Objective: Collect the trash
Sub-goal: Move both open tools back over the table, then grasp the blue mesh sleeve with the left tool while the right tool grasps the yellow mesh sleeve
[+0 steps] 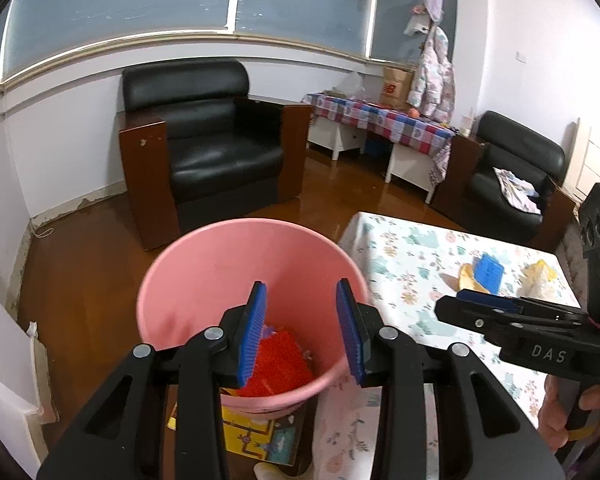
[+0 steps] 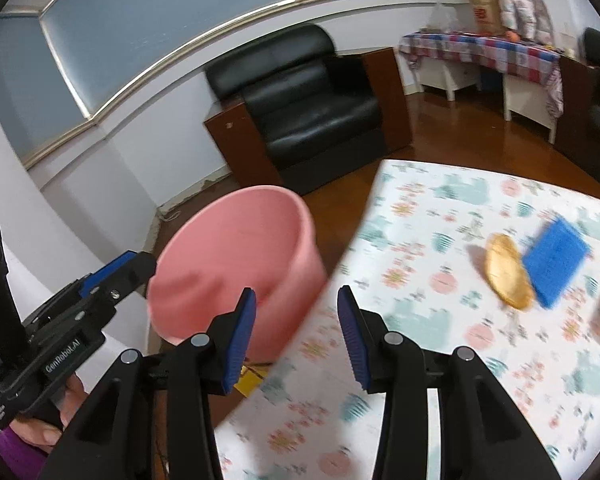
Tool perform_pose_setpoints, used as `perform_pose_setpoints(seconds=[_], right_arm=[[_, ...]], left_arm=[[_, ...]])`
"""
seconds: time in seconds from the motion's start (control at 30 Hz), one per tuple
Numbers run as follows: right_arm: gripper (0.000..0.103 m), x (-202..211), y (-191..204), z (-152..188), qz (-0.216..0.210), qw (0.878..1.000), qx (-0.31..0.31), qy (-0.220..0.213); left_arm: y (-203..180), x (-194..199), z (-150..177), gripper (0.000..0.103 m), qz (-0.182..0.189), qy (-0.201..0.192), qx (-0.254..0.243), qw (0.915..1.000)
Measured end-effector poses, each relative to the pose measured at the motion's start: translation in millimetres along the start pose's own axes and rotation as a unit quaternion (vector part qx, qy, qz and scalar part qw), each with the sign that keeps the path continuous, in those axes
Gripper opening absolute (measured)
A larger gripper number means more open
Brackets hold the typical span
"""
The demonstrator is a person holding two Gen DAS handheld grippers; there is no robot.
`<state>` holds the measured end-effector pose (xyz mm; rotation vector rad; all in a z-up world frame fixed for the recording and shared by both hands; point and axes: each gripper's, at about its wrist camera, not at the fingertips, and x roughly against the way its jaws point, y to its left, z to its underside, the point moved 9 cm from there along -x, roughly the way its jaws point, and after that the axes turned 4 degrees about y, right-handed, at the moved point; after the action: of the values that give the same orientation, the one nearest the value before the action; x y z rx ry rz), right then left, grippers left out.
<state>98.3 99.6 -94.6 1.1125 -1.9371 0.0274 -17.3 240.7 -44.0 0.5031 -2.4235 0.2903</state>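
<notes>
**newbie_ops:** Where are you at right now?

**tablebot:** Looks like you're between pickups. Your left gripper (image 1: 302, 330) hangs over the pink bin (image 1: 204, 276) with its jaws spread and nothing in them; some red trash (image 1: 274, 368) sits at the bottom. Your right gripper (image 2: 296, 336) is spread and empty too, over the near edge of the table (image 2: 420, 400).

**newbie_ops:** And next?

**tablebot:** I'd say swing right to the blue pad (image 2: 556, 260) and the yellowish peel (image 2: 508, 276) touching it. Pick one, pinch it clean, don't drag the cloth.
</notes>
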Motion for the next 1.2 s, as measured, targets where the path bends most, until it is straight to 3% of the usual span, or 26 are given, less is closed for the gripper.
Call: perform_pose_setpoints(seconds=[0.4,0.97,1.2], right_arm=[[0.042,65,-86,24,0.061,0.995,-0.067,-0.038],[0.042,120,-164,53,0.115,0.981,-0.14,-0.072],[0.042,135,-200,62,0.135,0.973,-0.171,-0.08]], left_arm=[[-66,-12,7,0.036,0.038,0.011,-0.056,0.9976],[-143,-40,9,0.036,0.084,0.031,-0.096,0.9914],[-182,-51,7,0.036,0.135,0.043,-0.107,0.9841]])
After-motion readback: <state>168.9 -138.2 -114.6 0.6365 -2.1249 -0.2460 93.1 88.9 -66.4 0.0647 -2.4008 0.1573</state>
